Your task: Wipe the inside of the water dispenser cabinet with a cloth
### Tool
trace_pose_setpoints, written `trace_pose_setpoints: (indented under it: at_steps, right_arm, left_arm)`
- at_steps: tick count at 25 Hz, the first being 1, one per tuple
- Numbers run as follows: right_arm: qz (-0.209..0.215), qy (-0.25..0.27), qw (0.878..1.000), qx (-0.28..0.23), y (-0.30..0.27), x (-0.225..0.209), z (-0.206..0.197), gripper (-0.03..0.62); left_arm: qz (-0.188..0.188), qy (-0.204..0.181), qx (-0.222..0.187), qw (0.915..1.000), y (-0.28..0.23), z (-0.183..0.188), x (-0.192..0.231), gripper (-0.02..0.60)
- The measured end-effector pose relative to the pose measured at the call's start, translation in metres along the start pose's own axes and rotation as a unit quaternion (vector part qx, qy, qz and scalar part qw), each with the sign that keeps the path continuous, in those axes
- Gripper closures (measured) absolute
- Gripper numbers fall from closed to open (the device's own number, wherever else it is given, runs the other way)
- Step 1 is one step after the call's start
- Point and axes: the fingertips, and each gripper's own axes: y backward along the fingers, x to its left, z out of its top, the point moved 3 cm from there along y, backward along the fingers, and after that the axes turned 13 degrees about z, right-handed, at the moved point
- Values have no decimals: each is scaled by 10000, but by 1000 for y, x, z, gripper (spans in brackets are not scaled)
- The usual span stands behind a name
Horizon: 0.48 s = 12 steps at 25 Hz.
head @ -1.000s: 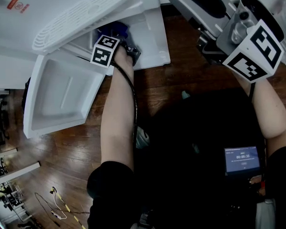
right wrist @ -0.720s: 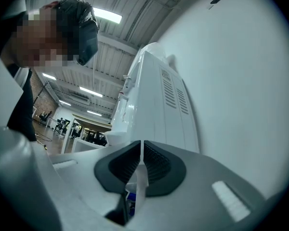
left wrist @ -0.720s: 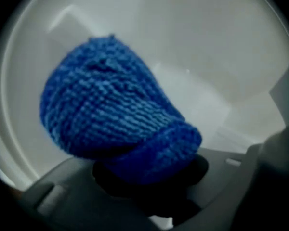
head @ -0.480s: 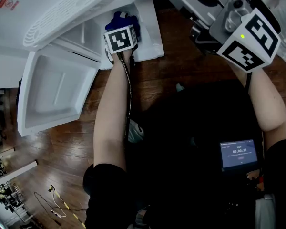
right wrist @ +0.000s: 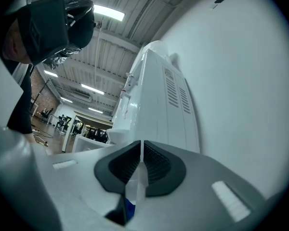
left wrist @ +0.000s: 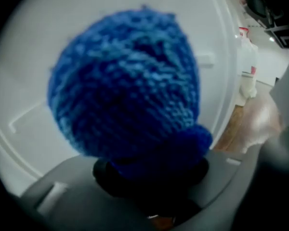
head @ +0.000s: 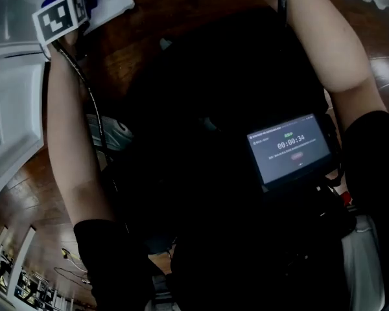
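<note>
Left gripper view: left hand-held gripper [left wrist: 149, 177] clenched on blue knitted cloth [left wrist: 125, 81], cloth close against white cabinet panel [left wrist: 24, 57]. Head view: cloth at 11 o'clock. Right hand-held gripper [right wrist: 140, 170] pinched closed, empty. Wiping apparently under way; amount left unclear.

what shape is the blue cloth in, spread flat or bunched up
Bunched up: the blue cloth forms a rounded wad sticking out from the left gripper, whose jaws pinch its lower end.
</note>
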Motion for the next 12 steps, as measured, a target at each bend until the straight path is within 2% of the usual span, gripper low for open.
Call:
trace_pose_setpoints:
  at_steps: [2,3,6,8,10,12]
  right_arm:
    - [-41,56,10000,56,0,-2,-1,571]
    - [-64,88,9999,85,0,-3,-1,571]
    - [-133,205,9996,169,0,-6,-3,571]
    - [-175,288,9992,219,0,-8,-3,571]
    - [-208,346,9988,263,0,-10,-4,571]
    - [-227,331,9987,303,-1,-10,-5,571]
  left_arm:
    - [478,65,249,9985,-4,-20,25,385]
    - [598,131,251,9978,-7,-25,36,386]
    - [821,359,241,9957,-14,-32,63,385]
    - [930,502,129,9943,-11,-22,79,383]
    - [688,582,-282,9955,-4,3,74,384]
    - [163,648,-484,9966,7,8,37,385]
